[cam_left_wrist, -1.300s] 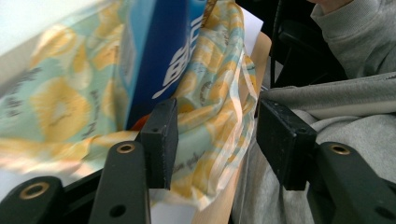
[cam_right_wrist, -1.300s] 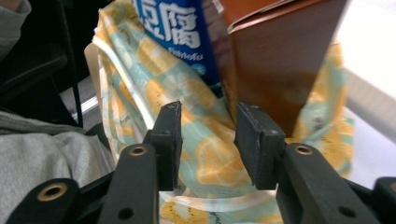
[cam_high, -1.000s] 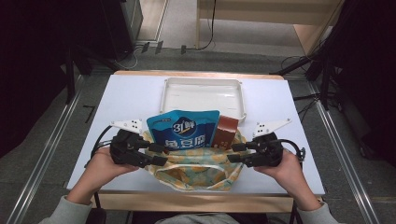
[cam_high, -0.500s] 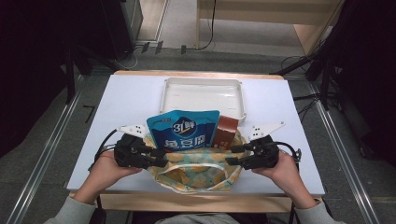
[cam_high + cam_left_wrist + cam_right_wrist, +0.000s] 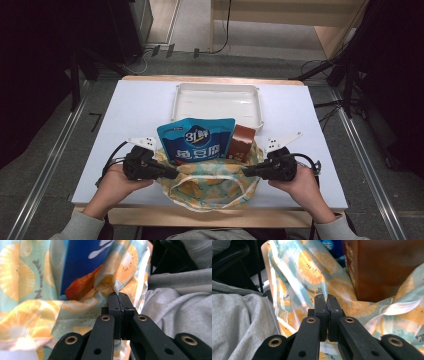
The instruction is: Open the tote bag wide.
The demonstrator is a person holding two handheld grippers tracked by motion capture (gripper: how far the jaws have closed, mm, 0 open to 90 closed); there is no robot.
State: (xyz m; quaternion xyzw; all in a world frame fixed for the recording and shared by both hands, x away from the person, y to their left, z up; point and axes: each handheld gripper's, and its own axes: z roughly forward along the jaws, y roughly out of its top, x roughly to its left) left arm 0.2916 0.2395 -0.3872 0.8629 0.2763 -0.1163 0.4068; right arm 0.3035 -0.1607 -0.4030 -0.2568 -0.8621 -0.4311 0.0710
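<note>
Gripping fruit-print bag (image 5: 210,187) at table's (image 5: 125,115) near edge | left gripper (image 5: 117,296) and right gripper (image 5: 327,298) have just clamped onto its rim | risk: thin fabric slips if you pull unevenly; blue pouch (image 5: 197,140), brown box (image 5: 243,141) tip out.

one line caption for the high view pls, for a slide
Left gripper and right gripper pinch opposite sides of a fruit-print bag holding a blue pouch and brown box, before a white tray.
</note>
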